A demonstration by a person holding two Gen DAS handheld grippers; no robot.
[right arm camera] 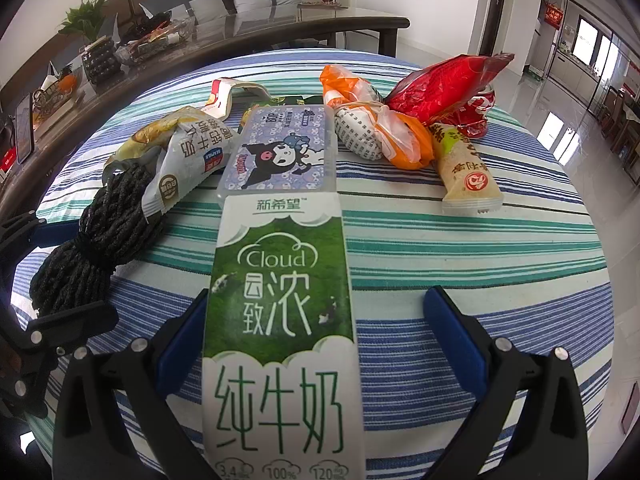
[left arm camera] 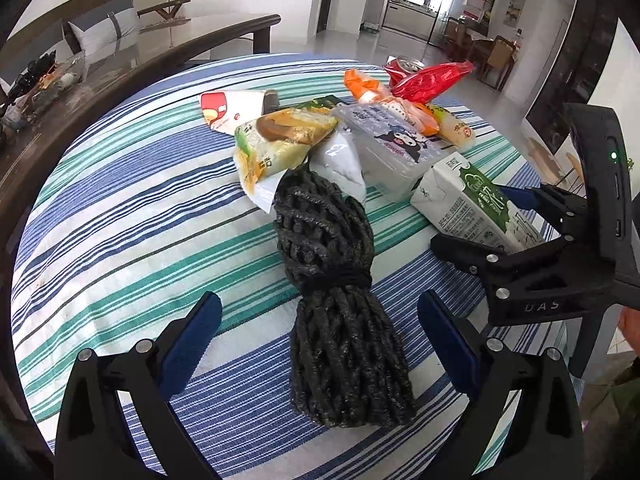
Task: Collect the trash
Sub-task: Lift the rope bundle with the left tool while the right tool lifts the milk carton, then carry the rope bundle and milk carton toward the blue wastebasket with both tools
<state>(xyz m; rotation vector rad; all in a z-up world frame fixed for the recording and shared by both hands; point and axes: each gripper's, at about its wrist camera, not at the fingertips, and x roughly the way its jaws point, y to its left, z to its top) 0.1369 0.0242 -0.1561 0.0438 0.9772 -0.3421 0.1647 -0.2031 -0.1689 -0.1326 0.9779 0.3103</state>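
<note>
Tablecloth [left arm camera: 120, 208], striped blue, green and white, bearing everything. Black rope bundle [left arm camera: 340, 312] left of milk carton [right arm camera: 280, 320]. Left gripper [left arm camera: 320, 336] straddles rope, jaws wide; right gripper [right arm camera: 320, 332] straddles carton, jaws wide.

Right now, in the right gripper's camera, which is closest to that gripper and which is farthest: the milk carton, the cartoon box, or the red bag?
1. Milk carton: between the open fingers of the right gripper.
2. Cartoon box: just beyond the carton's far end, centre.
3. Red bag: far back, right side.
</note>
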